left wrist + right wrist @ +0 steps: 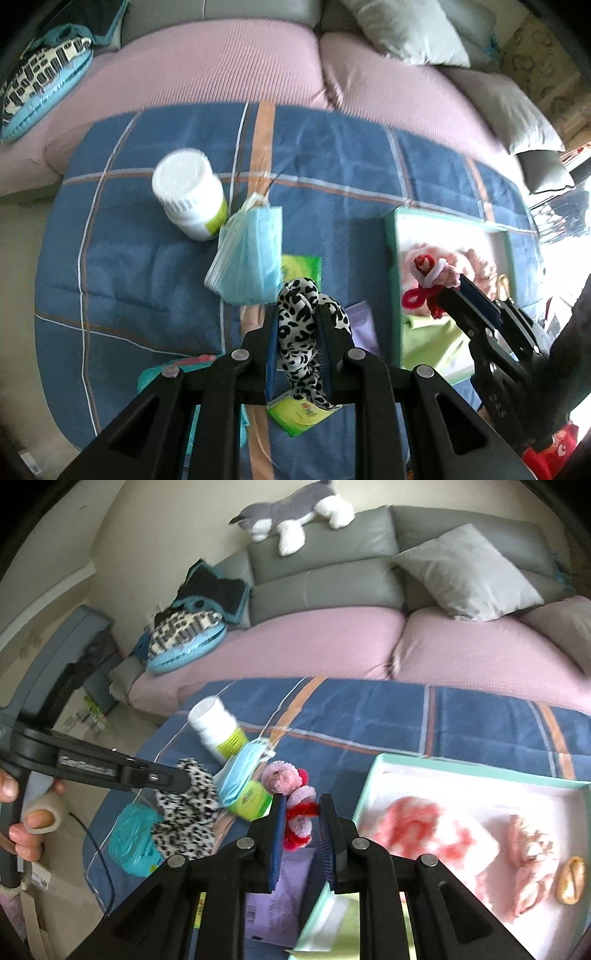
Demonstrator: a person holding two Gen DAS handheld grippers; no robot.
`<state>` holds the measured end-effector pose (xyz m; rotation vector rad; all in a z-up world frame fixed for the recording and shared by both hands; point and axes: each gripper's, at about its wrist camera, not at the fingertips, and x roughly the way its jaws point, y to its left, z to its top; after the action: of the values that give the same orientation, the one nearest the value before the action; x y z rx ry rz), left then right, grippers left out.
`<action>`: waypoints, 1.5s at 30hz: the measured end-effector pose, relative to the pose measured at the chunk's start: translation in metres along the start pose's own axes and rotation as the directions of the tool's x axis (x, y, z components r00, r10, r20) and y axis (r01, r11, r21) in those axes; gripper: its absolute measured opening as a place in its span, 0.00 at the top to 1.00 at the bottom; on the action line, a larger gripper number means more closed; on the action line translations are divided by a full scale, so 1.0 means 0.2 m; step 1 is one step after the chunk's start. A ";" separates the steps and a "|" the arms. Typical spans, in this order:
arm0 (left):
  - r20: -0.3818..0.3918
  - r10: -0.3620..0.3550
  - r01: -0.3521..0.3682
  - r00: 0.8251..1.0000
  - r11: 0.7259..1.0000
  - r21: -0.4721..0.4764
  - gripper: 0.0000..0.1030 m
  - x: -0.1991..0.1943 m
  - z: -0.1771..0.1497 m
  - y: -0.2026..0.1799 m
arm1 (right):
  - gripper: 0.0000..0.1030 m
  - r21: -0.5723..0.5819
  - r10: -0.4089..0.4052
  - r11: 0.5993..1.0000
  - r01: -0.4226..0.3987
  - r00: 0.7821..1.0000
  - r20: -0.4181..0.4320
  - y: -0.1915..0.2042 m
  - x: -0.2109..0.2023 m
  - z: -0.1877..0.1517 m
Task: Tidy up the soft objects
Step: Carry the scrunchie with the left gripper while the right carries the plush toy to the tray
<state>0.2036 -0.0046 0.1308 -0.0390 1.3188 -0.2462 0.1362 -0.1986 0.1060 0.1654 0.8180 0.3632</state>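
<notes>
A black-and-white leopard-print fabric piece [299,332] hangs between the pads of my left gripper [298,312], which is shut on it above the blue plaid blanket [147,266]. In the right wrist view the same fabric [188,812] droops from the left gripper [184,779]. My right gripper [303,799] is shut on a red and pink fuzzy bundle [299,812], lifted beside the mint-rimmed box [376,771]. From the left wrist view, that bundle [430,273] and the right gripper [461,282] hover over the box [391,236].
On the blanket lie a white bottle [188,192], a blue face mask [251,254], green packets [299,410], a purple packet [280,890] and a teal packet [133,834]. The box holds a pink-white cloth [424,830] and pink scrunchies [528,849]. A pink-covered sofa [295,642] stands behind.
</notes>
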 end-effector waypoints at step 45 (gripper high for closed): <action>0.041 -0.180 0.172 0.983 0.972 0.162 0.81 0.26 0.03 -0.89 | 0.81 0.366 -0.444 0.826 0.428 0.895 -0.044 -0.99 -0.40 -0.18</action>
<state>0.1924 -0.1896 0.1122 -0.0290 1.2378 -0.4968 0.1100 -0.4116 0.0799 0.3266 0.8490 -0.2344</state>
